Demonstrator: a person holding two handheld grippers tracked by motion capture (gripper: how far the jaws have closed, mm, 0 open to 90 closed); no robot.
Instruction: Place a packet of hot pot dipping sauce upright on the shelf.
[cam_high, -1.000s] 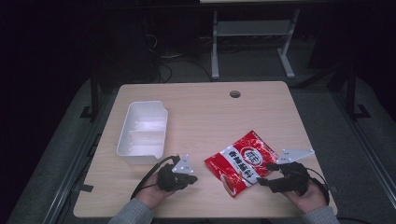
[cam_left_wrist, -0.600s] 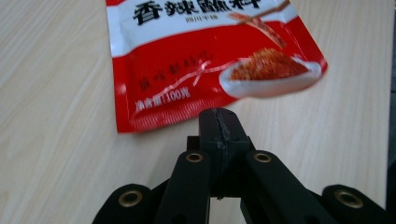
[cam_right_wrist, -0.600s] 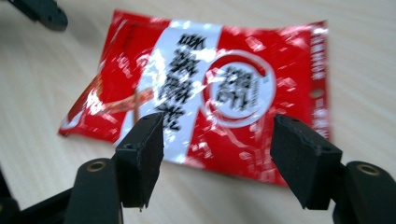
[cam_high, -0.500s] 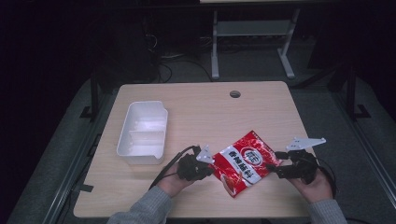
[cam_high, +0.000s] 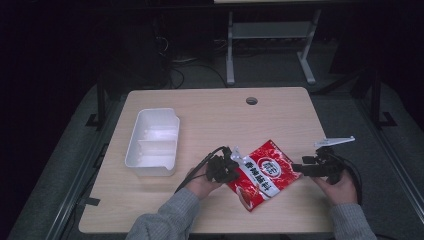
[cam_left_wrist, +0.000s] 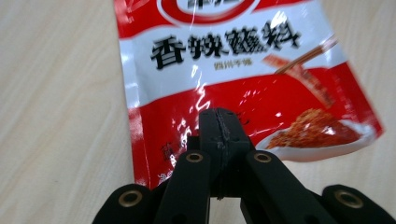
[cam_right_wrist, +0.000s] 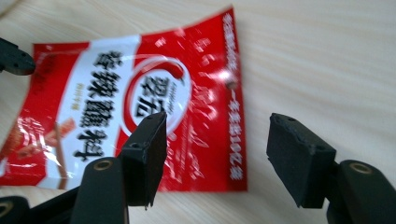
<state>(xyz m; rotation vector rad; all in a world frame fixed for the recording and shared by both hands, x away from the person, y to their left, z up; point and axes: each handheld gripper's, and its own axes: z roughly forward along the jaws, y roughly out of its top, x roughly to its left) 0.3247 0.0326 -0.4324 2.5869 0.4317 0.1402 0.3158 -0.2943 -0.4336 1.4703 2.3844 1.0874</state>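
Left tongs (cam_left_wrist: 219, 126), pressed together, reached packet (cam_high: 264, 172), hiding its edge; right tongs (cam_right_wrist: 219, 156) spread.

Your sleeves are grey knit; your tongs (cam_high: 231, 161) (cam_high: 296, 168) are black, brass-riveted, trailing black cables, the right topped by a grey plate.

The packet (cam_high: 263, 173) is glossy red and white plastic film, crinkled and catching glare. The table (cam_high: 215, 115) is pale wood-grain laminate with a smooth matt finish. The tray (cam_high: 153, 142) looks like smooth white plastic with a faint sheen. Each hand-held gripper, left (cam_left_wrist: 219, 130) and right (cam_right_wrist: 217, 154), is matt black plastic with brass-coloured rivets. The sleeve (cam_high: 165, 222) is grey knit cloth.
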